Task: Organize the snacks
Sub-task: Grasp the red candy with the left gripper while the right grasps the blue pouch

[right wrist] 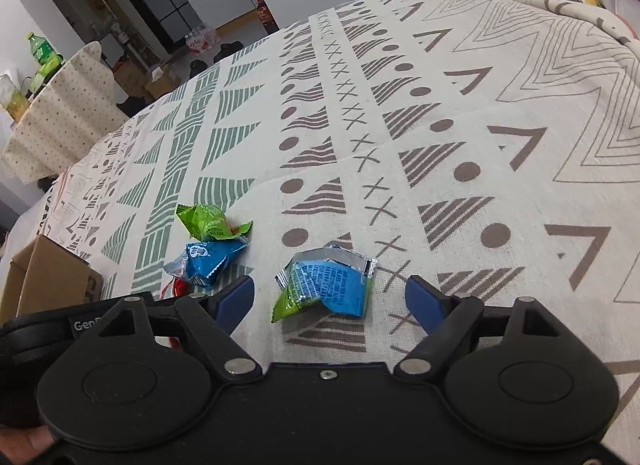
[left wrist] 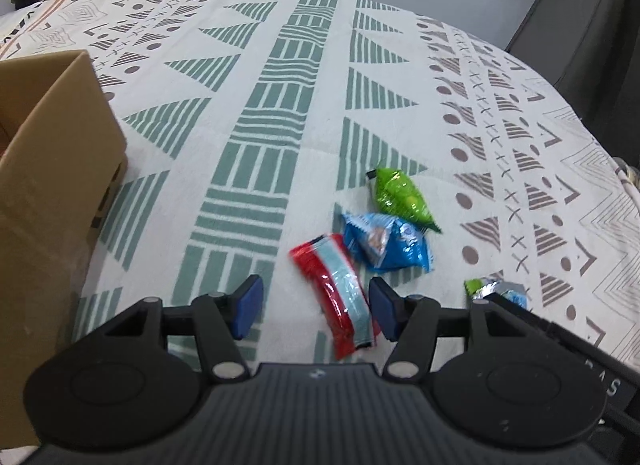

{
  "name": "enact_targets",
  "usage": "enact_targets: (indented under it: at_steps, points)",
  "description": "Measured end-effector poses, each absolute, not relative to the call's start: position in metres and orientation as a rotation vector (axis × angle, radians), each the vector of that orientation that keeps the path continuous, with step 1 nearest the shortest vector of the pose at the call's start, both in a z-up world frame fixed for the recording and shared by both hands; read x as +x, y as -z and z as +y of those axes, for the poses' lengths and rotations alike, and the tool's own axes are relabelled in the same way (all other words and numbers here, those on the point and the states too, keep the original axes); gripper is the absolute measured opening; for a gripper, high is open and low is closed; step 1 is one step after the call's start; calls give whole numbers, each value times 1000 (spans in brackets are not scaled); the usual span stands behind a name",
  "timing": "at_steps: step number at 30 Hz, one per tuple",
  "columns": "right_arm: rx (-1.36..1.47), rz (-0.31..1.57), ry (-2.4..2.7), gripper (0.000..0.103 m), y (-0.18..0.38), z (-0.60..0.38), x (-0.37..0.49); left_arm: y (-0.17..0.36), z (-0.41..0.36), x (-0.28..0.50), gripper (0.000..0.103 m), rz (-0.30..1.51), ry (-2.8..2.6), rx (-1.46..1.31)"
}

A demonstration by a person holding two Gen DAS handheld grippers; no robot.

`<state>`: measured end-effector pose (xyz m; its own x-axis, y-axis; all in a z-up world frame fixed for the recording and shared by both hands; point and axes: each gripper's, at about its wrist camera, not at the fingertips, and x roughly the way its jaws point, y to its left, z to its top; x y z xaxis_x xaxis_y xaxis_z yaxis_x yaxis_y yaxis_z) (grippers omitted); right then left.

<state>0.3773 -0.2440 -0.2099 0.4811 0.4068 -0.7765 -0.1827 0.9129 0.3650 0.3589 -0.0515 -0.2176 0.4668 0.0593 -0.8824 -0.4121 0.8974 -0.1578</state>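
In the left wrist view a red and pale blue snack packet point(left wrist: 338, 293) lies on the patterned cloth between my open left gripper's point(left wrist: 316, 311) fingers, nearer the right one. A blue packet point(left wrist: 386, 243) and a green packet point(left wrist: 402, 195) lie just beyond it. In the right wrist view a blue, green and silver packet point(right wrist: 326, 285) lies between the fingers of my open right gripper point(right wrist: 330, 301). The green packet point(right wrist: 208, 221) and blue packet point(right wrist: 208, 261) lie to its left. Both grippers are empty.
An open cardboard box point(left wrist: 52, 169) stands at the left of the table, also seen in the right wrist view point(right wrist: 48, 277). The patterned tablecloth point(left wrist: 280, 85) covers the table. Dark chairs point(left wrist: 580, 25) stand beyond the right edge. Shoes and boxes lie on the floor far behind.
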Motion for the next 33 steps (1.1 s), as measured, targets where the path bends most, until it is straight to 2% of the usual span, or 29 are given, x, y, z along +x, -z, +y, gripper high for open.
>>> enact_targets:
  at_steps: [1, 3, 4, 5, 6, 11, 33]
  points:
    - [242, 1008, -362, 75, 210, -244, 377, 218, -50, 358, 57, 1050, -300, -377]
    - [227, 1010, -368, 59, 210, -243, 376, 217, -47, 355, 39, 1046, -305, -378]
    - [218, 1011, -374, 55, 210, -242, 375, 217, -45, 354, 31, 1044, -306, -376]
    - [212, 1013, -383, 44, 210, -241, 375, 217, -42, 352, 19, 1041, -306, -378]
    - [214, 1018, -394, 40, 210, -240, 374, 217, -40, 351, 18, 1035, -302, -387]
    - [289, 1027, -438, 29, 207, -246, 369, 200, -36, 348, 17, 1001, -264, -371]
    - [376, 812, -484, 20, 119, -253, 292, 109, -17, 261, 17, 915, -237, -417]
